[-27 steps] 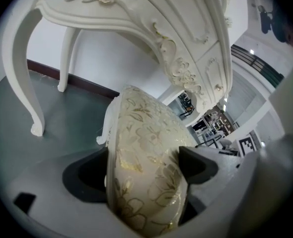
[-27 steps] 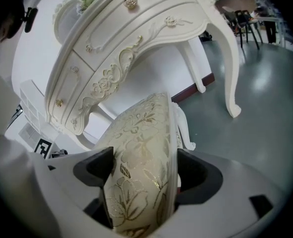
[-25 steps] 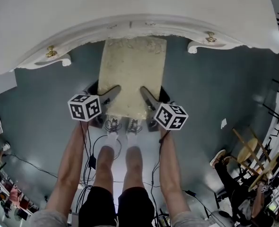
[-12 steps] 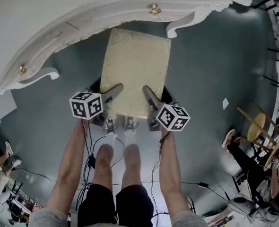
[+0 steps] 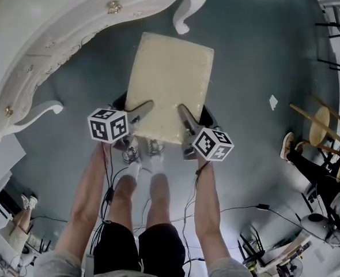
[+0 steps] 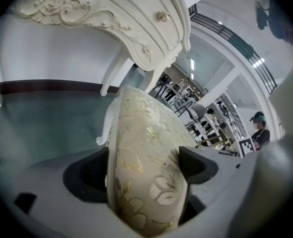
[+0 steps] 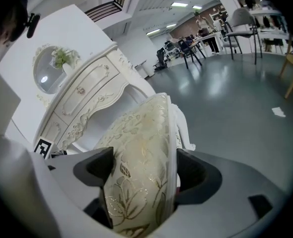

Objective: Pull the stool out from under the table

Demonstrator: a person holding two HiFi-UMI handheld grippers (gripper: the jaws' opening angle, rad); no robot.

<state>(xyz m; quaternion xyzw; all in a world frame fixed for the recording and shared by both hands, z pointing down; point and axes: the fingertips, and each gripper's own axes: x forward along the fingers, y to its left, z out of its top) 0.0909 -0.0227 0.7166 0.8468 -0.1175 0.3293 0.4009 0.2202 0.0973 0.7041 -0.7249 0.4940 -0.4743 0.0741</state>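
The stool [image 5: 169,79] has a cream cushion with gold leaf embroidery and stands on the grey floor, out in front of the white carved table [image 5: 55,33]. My left gripper [image 5: 140,112] is shut on the cushion's near left edge, my right gripper [image 5: 185,119] on its near right edge. In the left gripper view the cushion [image 6: 144,167] fills the gap between the jaws of the left gripper [image 6: 146,175]. In the right gripper view the cushion [image 7: 139,172] is pinched the same way in the right gripper [image 7: 141,177]. The stool's legs are mostly hidden under the seat.
The table's curled legs [image 5: 184,10] and gold knobs [image 5: 113,6] lie at the upper left. My own legs and feet [image 5: 141,154] stand just behind the stool, with cables on the floor [image 5: 233,209]. Wooden stools [image 5: 323,126] and seated people are at the right edge.
The stool has come out from under the table towards me, both grippers still holding it. The table edge has slid up and to the left in the head view.
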